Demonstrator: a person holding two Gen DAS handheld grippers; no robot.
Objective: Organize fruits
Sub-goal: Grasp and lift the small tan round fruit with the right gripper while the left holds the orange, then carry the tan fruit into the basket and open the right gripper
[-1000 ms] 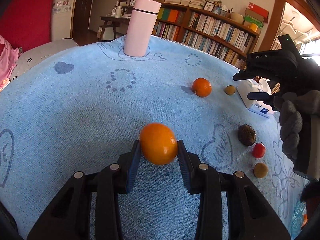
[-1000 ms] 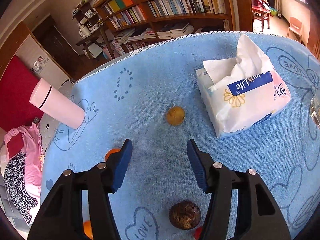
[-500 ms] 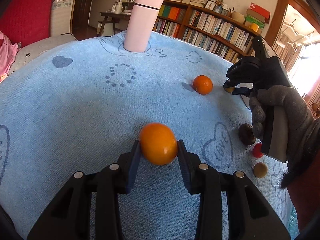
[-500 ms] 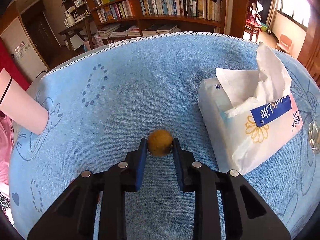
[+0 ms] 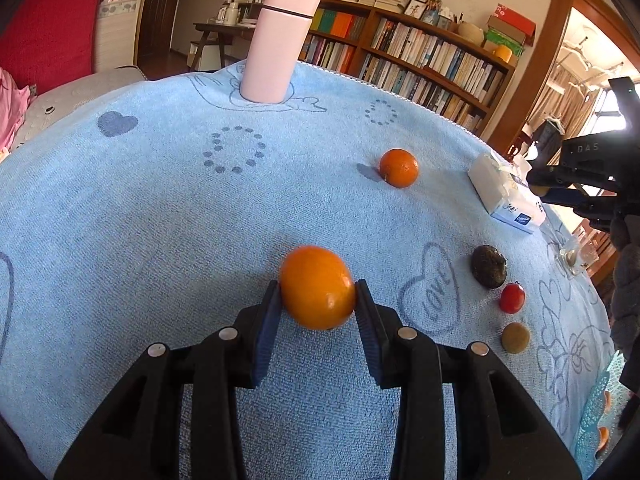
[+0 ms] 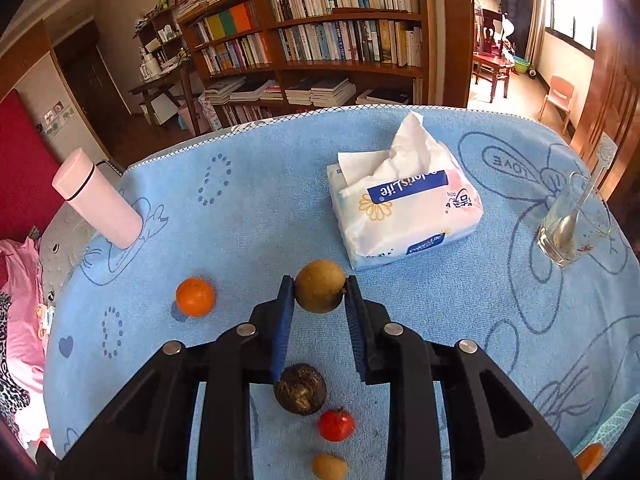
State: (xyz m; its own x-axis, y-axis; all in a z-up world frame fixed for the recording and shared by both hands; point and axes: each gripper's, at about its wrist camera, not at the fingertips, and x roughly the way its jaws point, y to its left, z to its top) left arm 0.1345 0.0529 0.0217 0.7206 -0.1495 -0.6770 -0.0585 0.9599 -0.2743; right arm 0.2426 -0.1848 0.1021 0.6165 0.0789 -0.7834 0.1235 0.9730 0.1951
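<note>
My left gripper [image 5: 316,298] is shut on a large orange [image 5: 317,287] just above the blue towel. My right gripper [image 6: 320,292] is shut on a small tan round fruit [image 6: 320,286] and holds it above the towel; it shows at the right edge of the left wrist view [image 5: 538,190]. A second orange [image 5: 398,168] [image 6: 195,297] lies further back. A dark brown fruit [image 5: 489,266] [image 6: 301,389], a red cherry tomato [image 5: 512,298] [image 6: 337,425] and another tan fruit [image 5: 515,337] [image 6: 329,467] lie in a row.
A pink tumbler [image 5: 280,44] [image 6: 98,200] stands at the far side. A tissue pack [image 6: 404,208] [image 5: 506,196] lies to the right. A glass with a spoon [image 6: 570,224] stands near the right edge. The blue towel [image 5: 160,216] covers the table.
My right gripper closed on the small tan fruit, lifted it and drew it back toward the row of fruits. My left gripper kept holding the large orange in place.
</note>
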